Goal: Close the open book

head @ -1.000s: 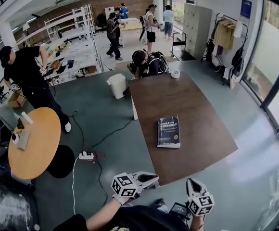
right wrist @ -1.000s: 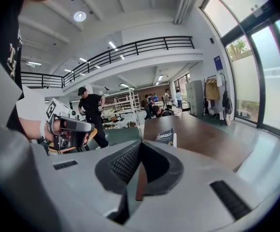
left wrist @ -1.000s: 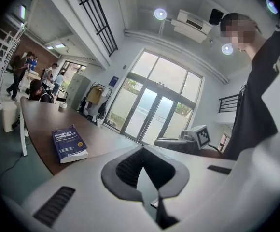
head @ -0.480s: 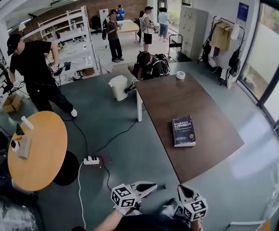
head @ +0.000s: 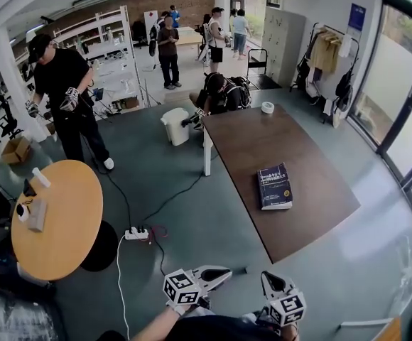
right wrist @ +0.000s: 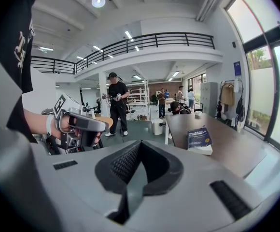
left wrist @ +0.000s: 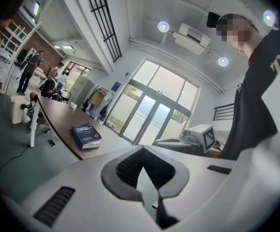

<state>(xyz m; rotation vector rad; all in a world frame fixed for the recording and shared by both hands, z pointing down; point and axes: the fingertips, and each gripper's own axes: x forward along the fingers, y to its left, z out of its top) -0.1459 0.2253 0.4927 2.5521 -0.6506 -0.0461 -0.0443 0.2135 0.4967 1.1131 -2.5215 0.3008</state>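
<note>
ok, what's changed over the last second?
The viewpoint shifted: the table and the book now sit further right in the head view. The person in black has stepped away from the round table. Nothing taken hold of or let go. Unchanged: book closed, same spot on the table; left gripper and right gripper shut, empty, low in frame.

Legible text: none found.
1. Book [head: 275,187], dk blue cover: carried white title lines, too small to read in any view.
2. Blue sign [head: 356,17] on white wall, upper rt of head view: print was not resolved.
3. Left marker cube [head: 181,288] and right marker cube [head: 288,308]: showed b/w square patterns only, no chars.
4. Black shirt [right wrist: 21,45]: bore white print, cut off at the frame edge, unreadable.
</note>
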